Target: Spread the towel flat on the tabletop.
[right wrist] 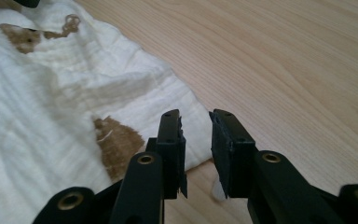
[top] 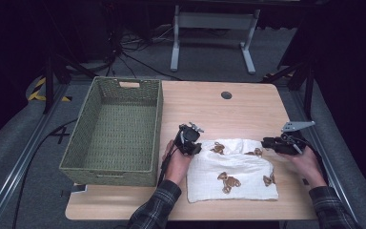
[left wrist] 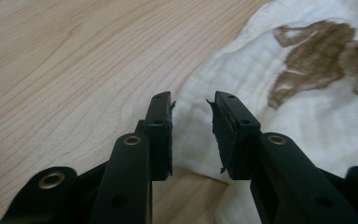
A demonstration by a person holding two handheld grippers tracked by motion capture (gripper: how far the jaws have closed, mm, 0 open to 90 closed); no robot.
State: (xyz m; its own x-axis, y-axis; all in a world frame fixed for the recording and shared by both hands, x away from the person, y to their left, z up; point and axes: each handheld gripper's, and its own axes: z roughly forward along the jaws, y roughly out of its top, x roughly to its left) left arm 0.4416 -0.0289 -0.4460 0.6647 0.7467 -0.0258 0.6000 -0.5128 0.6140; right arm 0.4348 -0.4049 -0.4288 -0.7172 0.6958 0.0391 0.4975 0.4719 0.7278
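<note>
A folded white cloth (top: pixel 233 176) printed with brown bears lies on the wooden table (top: pixel 219 109), near its front edge. My left gripper (top: pixel 196 149) is at the cloth's far left corner, held in a hand coming from below. In the left gripper view the jaws (left wrist: pixel 192 105) stand a little apart over the cloth's edge (left wrist: pixel 307 121), and the pads press on nothing. My right gripper (top: pixel 266 143) is at the cloth's far right corner. Its jaws (right wrist: pixel 195 116) also show a narrow gap, with the cloth's corner (right wrist: pixel 51 107) just beneath and to their left.
A green woven basket (top: pixel 108 168) stands on the table's left side, close beside my left hand. A dark round cable hole (top: pixel 226 95) sits near the table's far edge. Bare wood lies behind the cloth. White table legs (top: pixel 175 43) stand on the floor beyond.
</note>
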